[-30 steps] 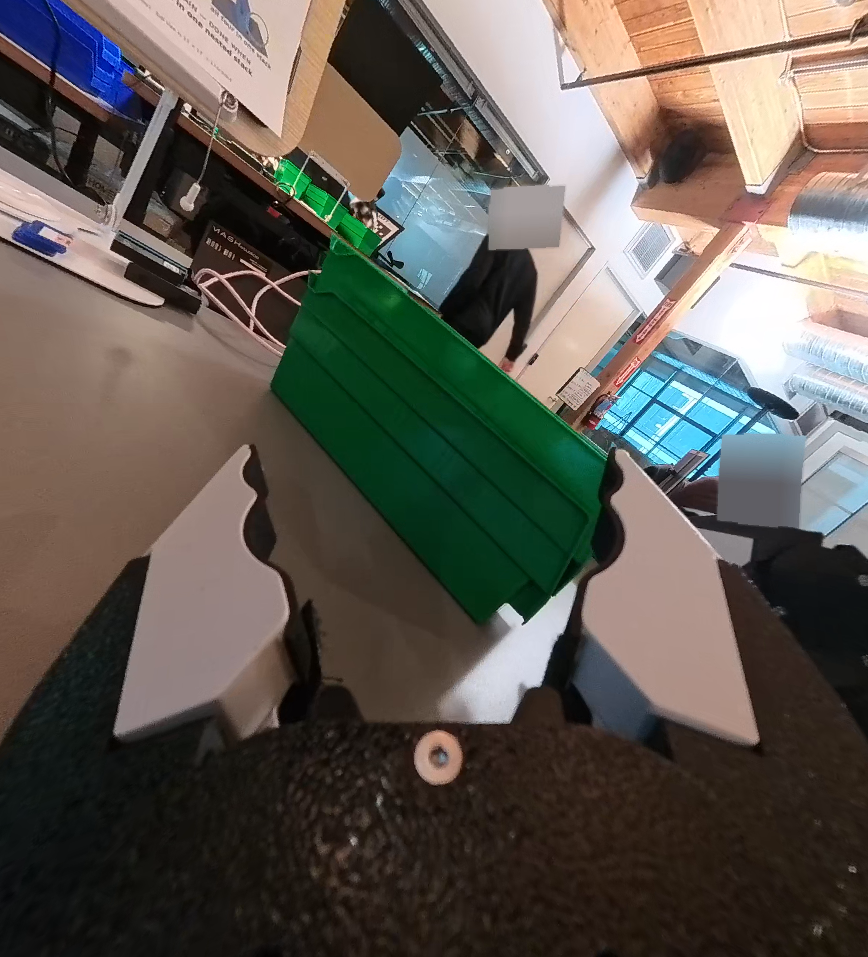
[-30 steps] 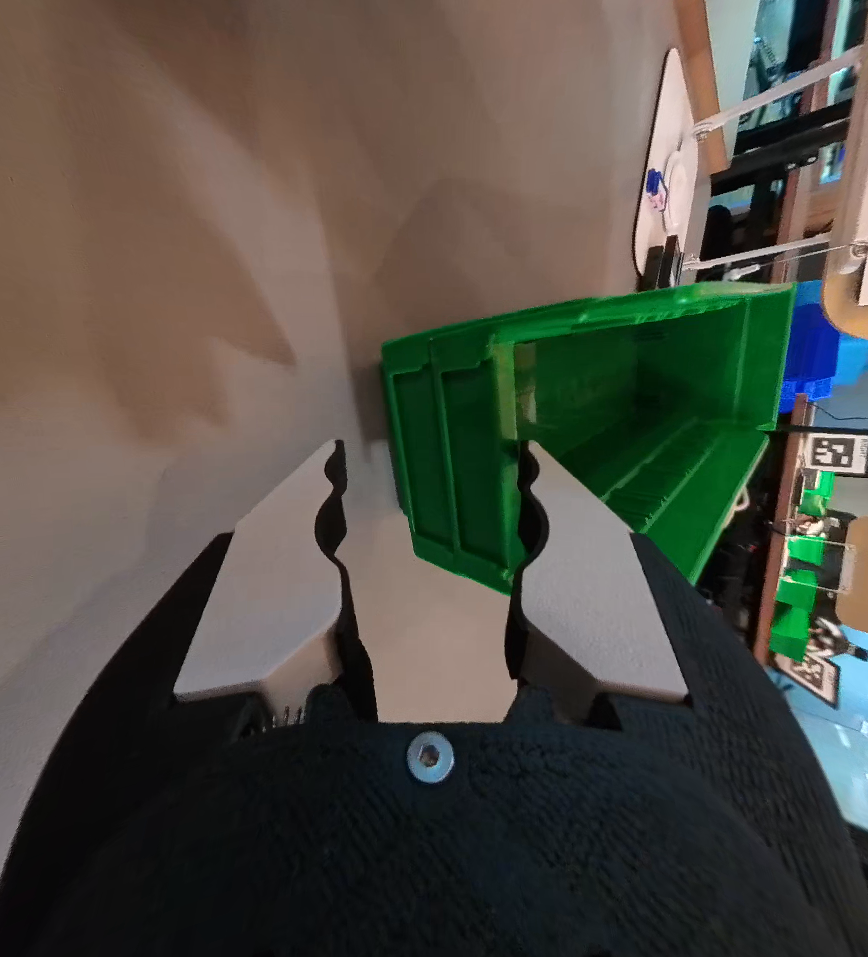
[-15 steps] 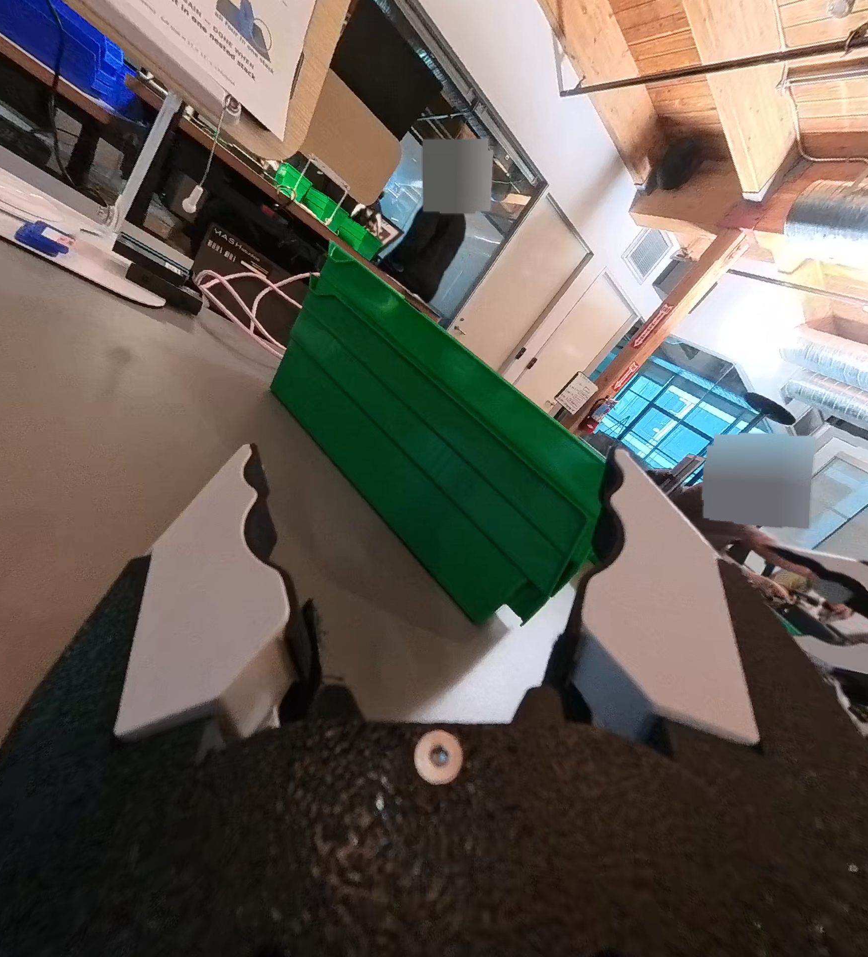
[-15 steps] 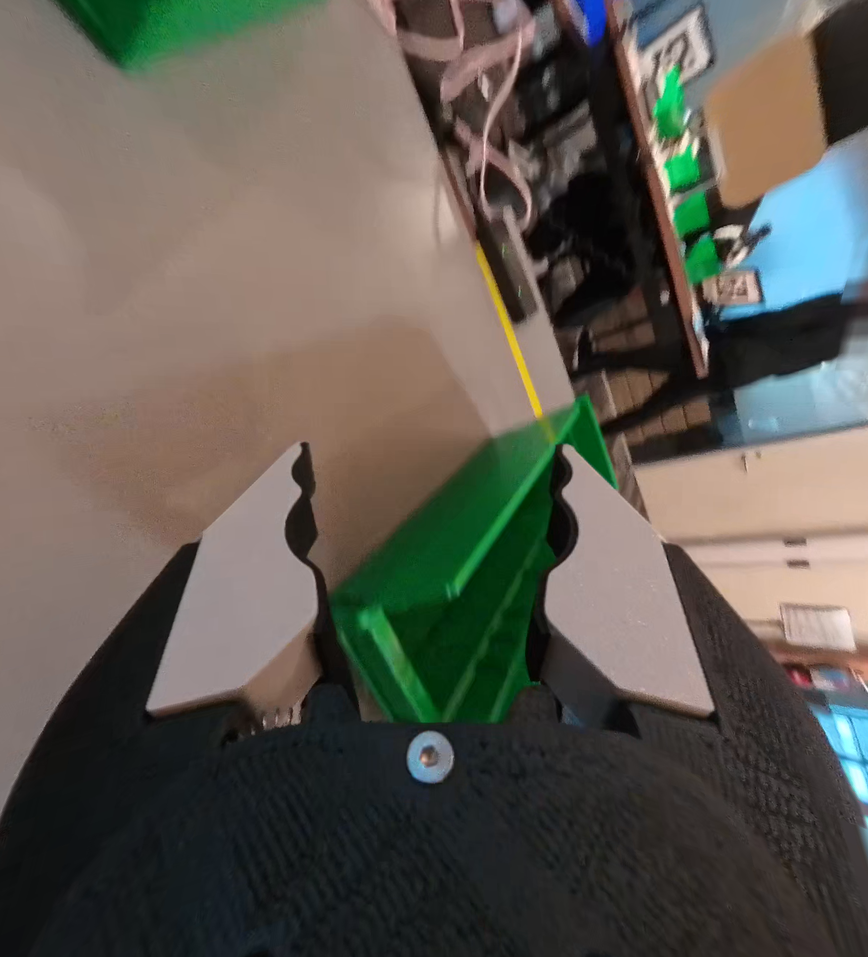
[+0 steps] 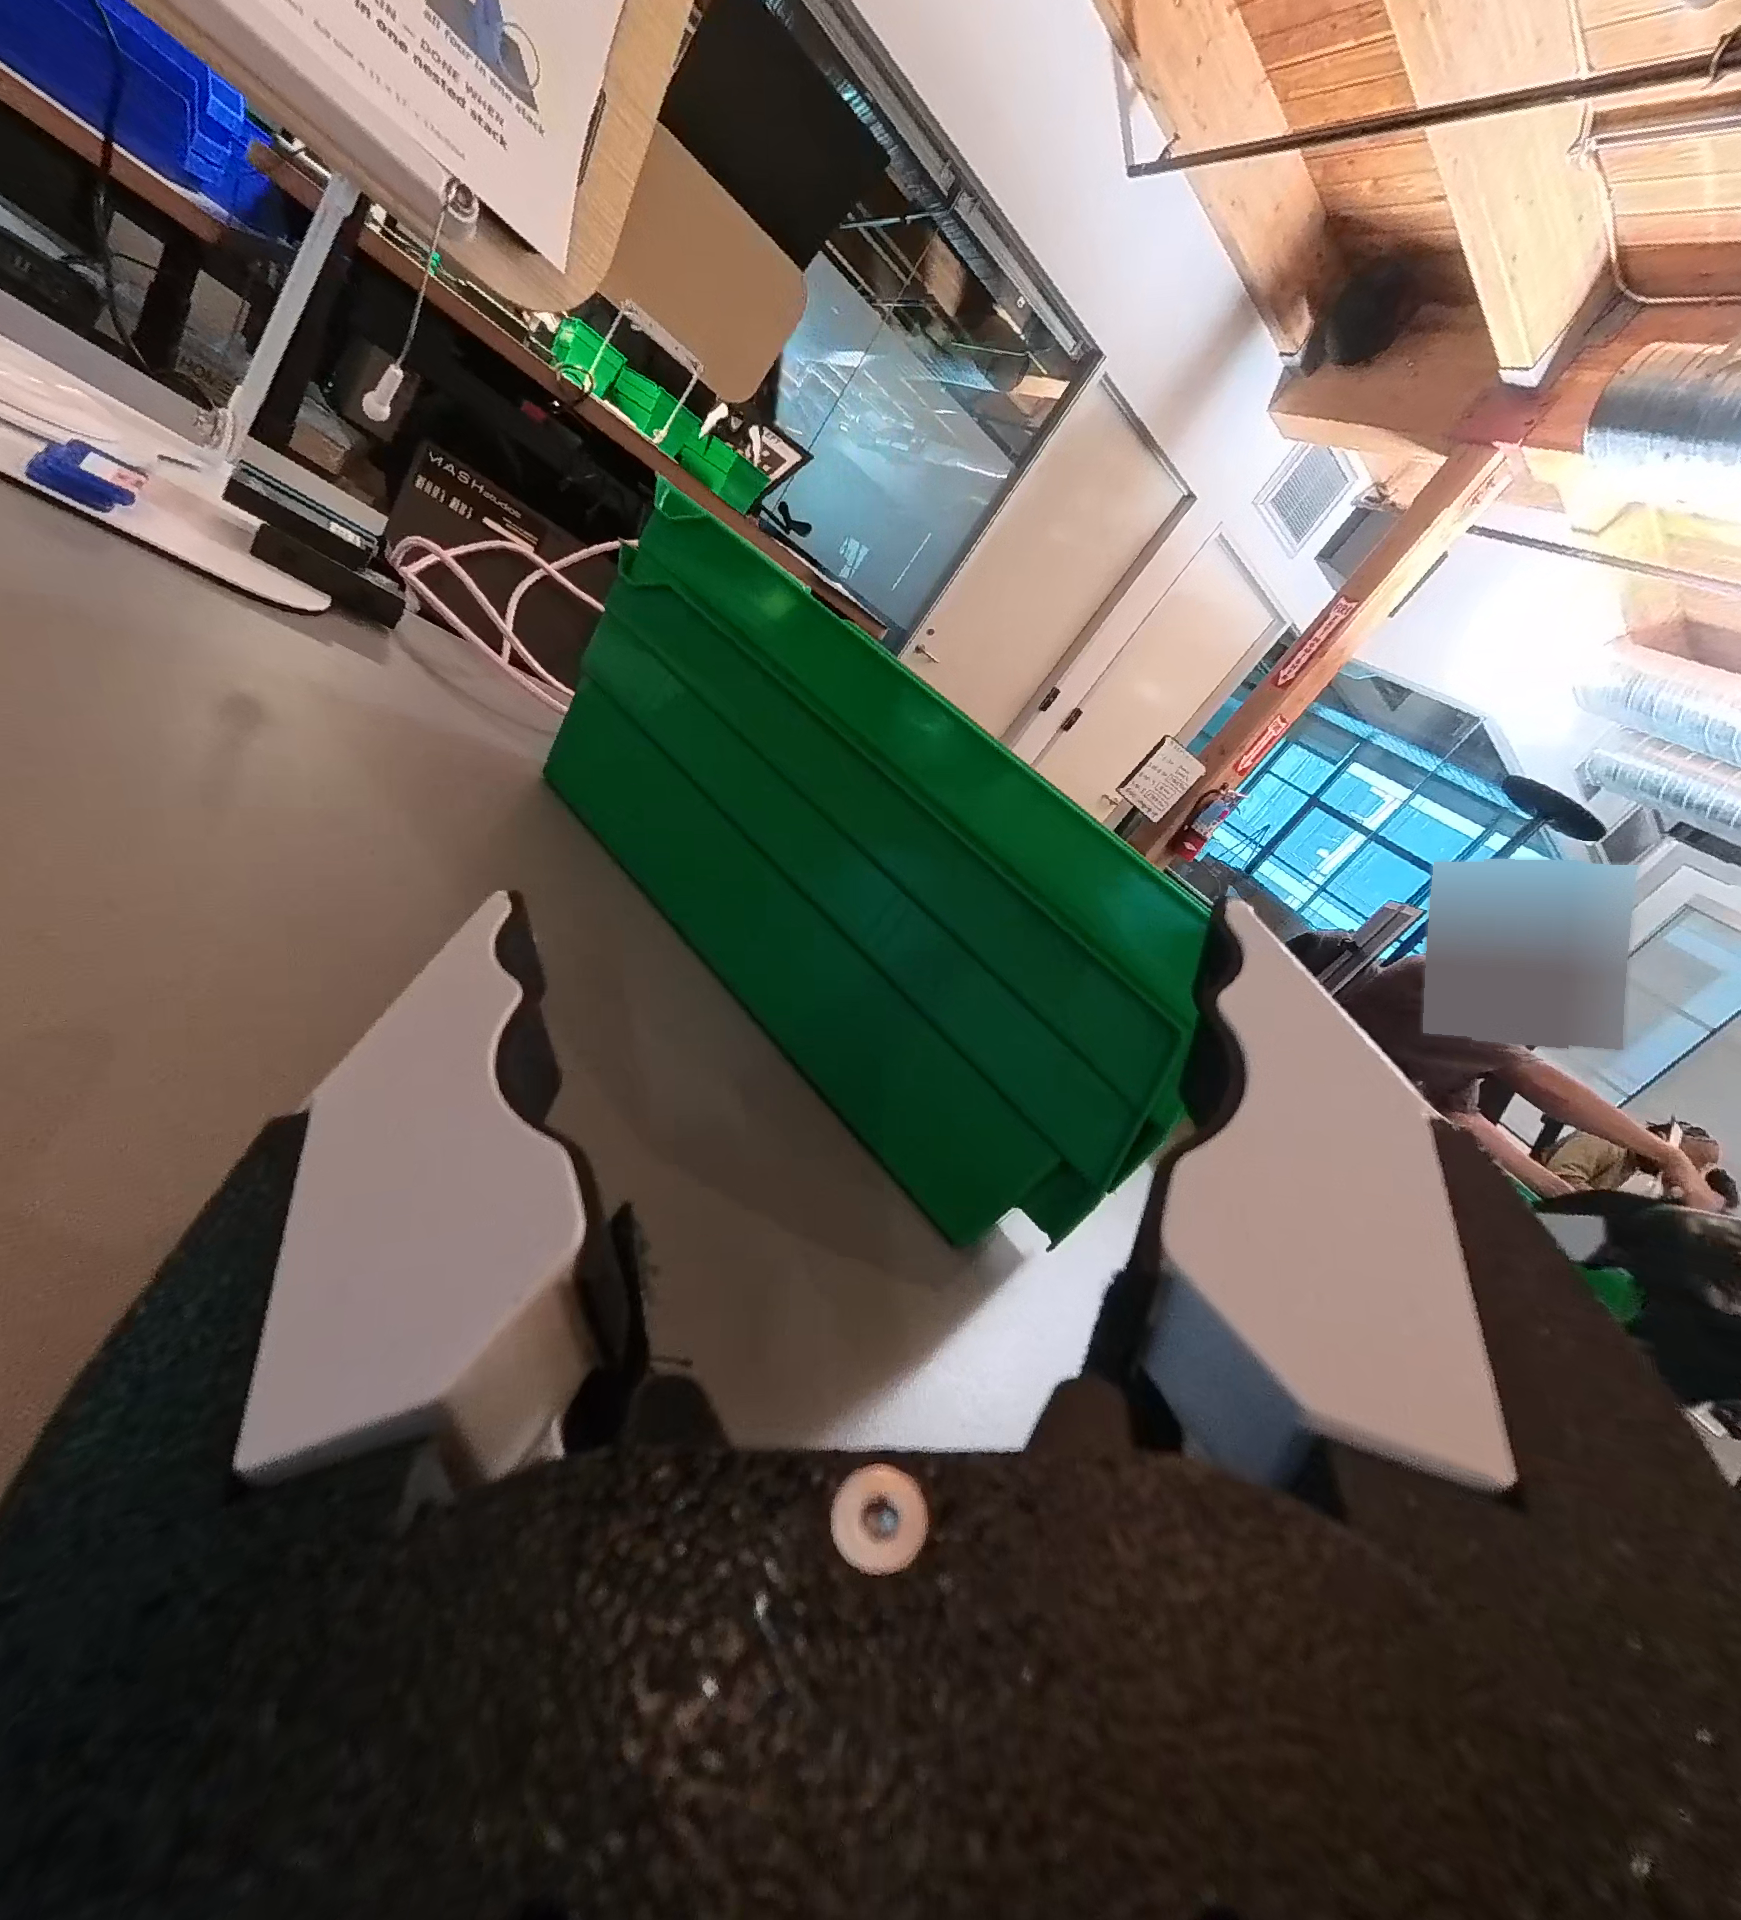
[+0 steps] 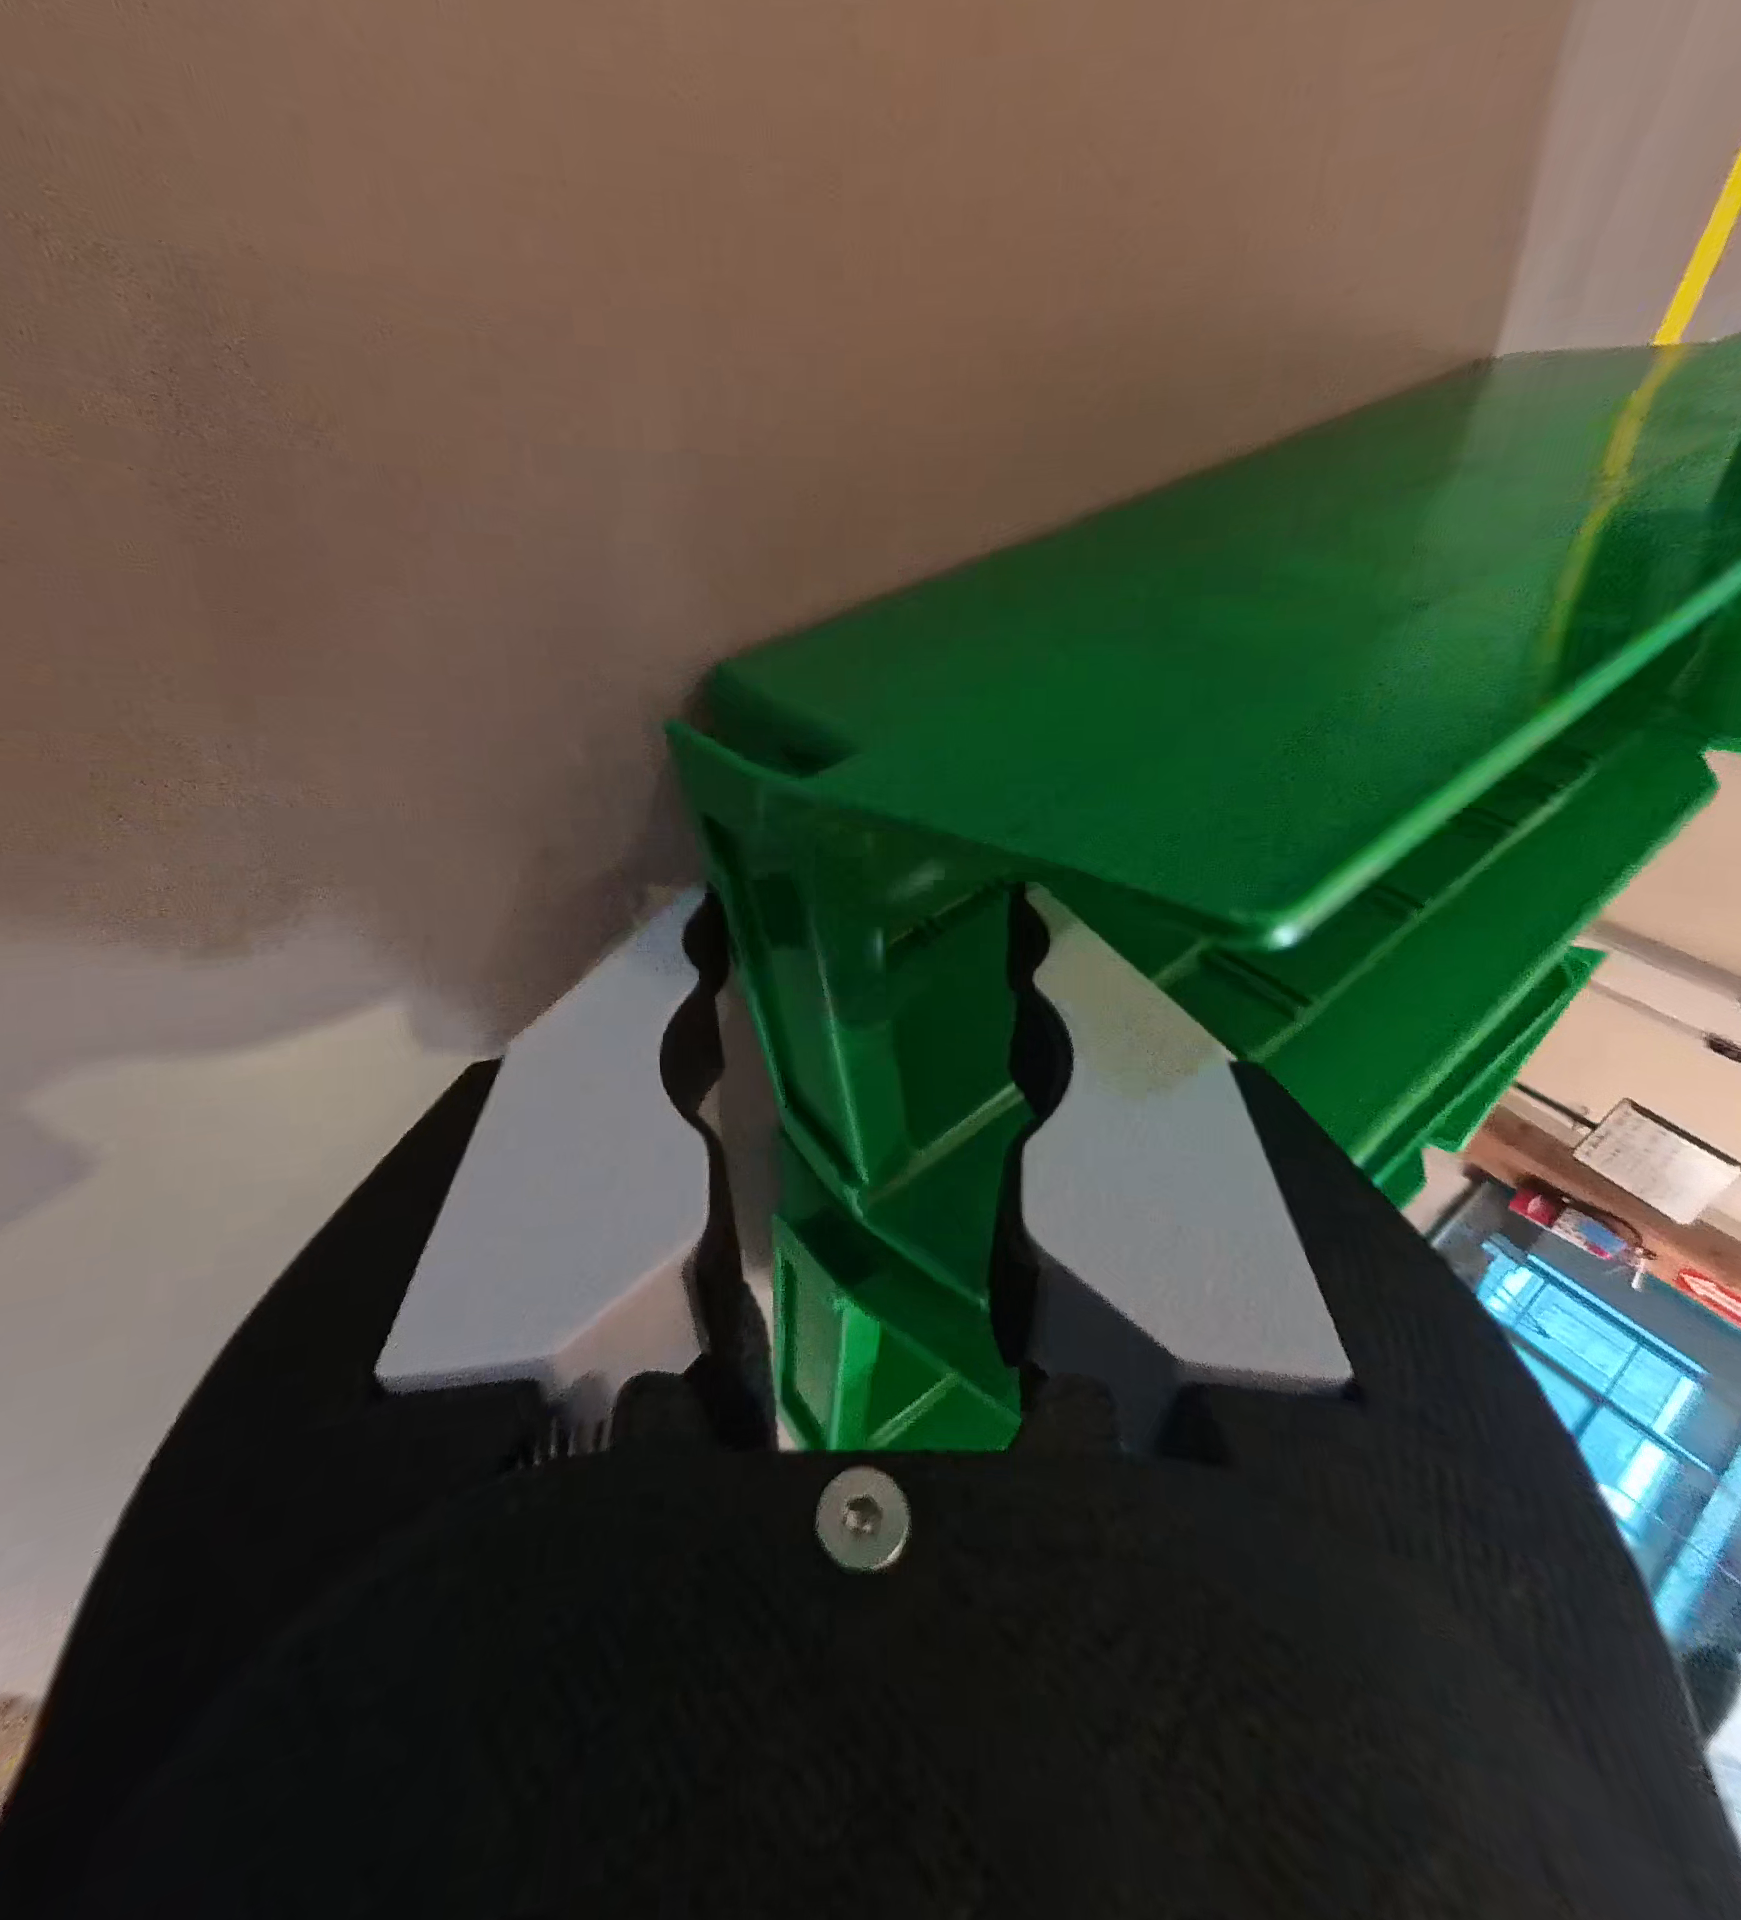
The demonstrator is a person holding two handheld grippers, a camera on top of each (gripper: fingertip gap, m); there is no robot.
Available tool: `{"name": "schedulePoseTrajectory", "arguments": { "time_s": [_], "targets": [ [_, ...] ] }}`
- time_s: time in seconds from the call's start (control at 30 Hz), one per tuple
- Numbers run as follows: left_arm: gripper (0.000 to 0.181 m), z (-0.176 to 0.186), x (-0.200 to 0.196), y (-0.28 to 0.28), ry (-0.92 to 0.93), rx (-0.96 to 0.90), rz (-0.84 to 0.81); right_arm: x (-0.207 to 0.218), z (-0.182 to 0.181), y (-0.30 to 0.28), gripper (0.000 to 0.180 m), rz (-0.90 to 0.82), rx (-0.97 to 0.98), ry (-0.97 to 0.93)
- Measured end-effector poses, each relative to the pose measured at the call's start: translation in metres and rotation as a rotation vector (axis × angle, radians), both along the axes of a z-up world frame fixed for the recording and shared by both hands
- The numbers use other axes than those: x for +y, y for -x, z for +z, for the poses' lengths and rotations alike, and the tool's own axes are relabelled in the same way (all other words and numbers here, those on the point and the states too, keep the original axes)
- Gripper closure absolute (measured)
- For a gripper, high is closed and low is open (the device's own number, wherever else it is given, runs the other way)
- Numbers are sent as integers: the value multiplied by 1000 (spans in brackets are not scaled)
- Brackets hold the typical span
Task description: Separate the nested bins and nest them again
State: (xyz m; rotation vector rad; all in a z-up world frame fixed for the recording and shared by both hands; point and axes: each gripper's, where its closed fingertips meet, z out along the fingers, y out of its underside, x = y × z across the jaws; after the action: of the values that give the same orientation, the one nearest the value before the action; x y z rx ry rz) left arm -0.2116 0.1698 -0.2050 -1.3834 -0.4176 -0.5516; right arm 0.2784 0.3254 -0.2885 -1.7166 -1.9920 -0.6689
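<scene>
A stack of nested green bins (image 5: 793,790) lies on the grey table (image 5: 170,831), just ahead of my left gripper (image 5: 866,904). That gripper is open and empty, and its right fingertip overlaps the stack's near corner. In the right wrist view, a separate green bin (image 6: 1261,675) fills the middle. My right gripper (image 6: 866,899) is shut on this bin's ribbed end wall, which runs between both fingers. The bin's broad flat face points up and to the right. I cannot tell whether it rests on the table (image 6: 430,416).
A white mat (image 5: 118,499) with a small blue object and a white stand (image 5: 284,312) sits at the far left of the table. Cables (image 5: 492,582) hang behind the stack. The far shelf holds blue bins (image 5: 118,83) and small green bins (image 5: 637,384). A person (image 5: 1448,1049) is at the right.
My right gripper swung from the stack's open end to a separate green bin and closed on its end wall. My left gripper and the stack stayed put. A background person walked off.
</scene>
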Motion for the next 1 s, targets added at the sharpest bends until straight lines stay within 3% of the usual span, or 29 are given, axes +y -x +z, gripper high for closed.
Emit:
{"name": "schedulePoseTrajectory", "arguments": {
  "time_s": [0.17,0.3,0.43,0.73,1.0],
  "targets": [
    [58,0,0,0,-2,-4,-1,0,-10,1,156,14,-37,33],
    [58,0,0,0,-1,-4,-1,-6,6,21,155,54,-11,-7],
    [58,0,0,0,0,-5,-2,-3,43,53,155,109,7,-179],
    [58,1,-1,1,-10,-20,-6,-54,126,207,156,376,251,-228],
    [58,2,-1,1,-21,-34,-15,-97,134,312,156,604,230,-129]
  ]
}}
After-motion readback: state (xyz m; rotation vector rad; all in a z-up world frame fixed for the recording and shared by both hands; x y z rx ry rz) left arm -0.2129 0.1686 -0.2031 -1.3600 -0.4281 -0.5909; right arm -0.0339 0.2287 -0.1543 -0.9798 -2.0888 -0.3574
